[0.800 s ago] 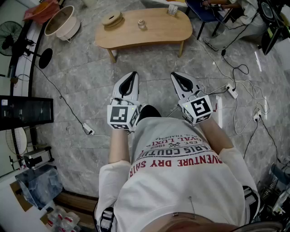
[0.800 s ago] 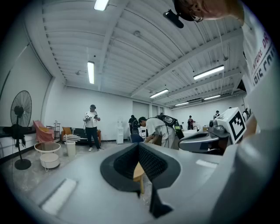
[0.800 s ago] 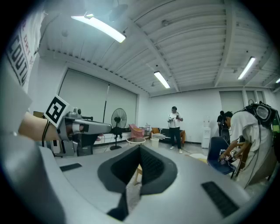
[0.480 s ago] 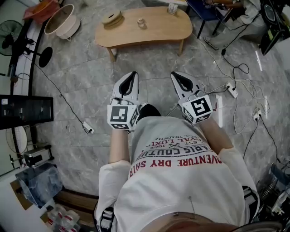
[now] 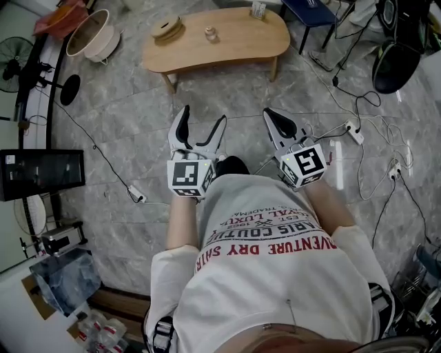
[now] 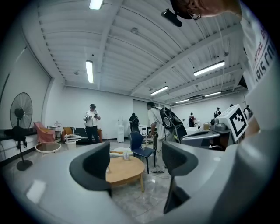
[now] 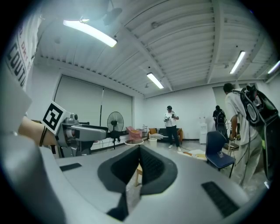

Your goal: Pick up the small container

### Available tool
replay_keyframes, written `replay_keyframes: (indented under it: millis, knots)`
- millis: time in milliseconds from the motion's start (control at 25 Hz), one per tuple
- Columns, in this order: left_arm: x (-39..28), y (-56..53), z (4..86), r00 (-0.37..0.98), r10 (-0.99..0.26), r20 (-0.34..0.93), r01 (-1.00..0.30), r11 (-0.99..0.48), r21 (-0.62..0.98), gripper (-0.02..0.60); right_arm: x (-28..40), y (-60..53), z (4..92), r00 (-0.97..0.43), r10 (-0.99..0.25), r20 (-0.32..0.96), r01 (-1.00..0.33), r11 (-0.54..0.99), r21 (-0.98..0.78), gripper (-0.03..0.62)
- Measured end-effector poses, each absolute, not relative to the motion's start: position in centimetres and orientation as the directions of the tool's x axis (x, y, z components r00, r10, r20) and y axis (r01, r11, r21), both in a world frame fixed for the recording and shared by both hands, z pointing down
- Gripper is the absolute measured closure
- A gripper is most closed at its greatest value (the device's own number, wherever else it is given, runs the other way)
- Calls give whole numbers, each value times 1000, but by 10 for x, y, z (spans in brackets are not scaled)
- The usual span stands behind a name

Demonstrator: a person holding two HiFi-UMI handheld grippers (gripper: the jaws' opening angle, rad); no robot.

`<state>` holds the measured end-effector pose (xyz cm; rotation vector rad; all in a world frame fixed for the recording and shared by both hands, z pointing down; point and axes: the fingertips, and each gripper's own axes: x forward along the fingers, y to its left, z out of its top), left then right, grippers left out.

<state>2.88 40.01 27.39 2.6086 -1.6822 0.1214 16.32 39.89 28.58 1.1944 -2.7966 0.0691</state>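
Observation:
The small container (image 5: 209, 32), a pale little jar, stands on the low wooden table (image 5: 241, 43) far ahead of me, between a round wooden disc (image 5: 167, 29) and a clear cup (image 5: 258, 9). My left gripper (image 5: 200, 124) is held at waist height over the floor with its jaws spread wide and nothing between them. My right gripper (image 5: 272, 114) is beside it, jaws together and empty. Both point toward the table, well short of it. In the left gripper view the table (image 6: 124, 169) shows between the open jaws of the left gripper (image 6: 133, 164). The right gripper (image 7: 139, 168) shows shut.
Cables and power strips (image 5: 353, 138) trail across the marble floor to the right. A round tub (image 5: 91, 33) and a fan (image 5: 14, 52) stand at the left, a blue chair (image 5: 310, 10) beside the table. Several people (image 6: 92, 122) stand farther back.
The left gripper's jaws, together in the earlier frames, now stand wide apart. The right gripper stays shut. The head view has shifted slightly toward the table.

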Motion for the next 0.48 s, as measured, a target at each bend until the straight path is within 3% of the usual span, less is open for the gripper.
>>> replay_keyframes:
  millis: [480]
  knots:
    - [-7, 350, 296, 390, -911, 130, -920, -392, 13, 221, 144, 350, 304, -675, -725, 135, -734, 678, -32, 586]
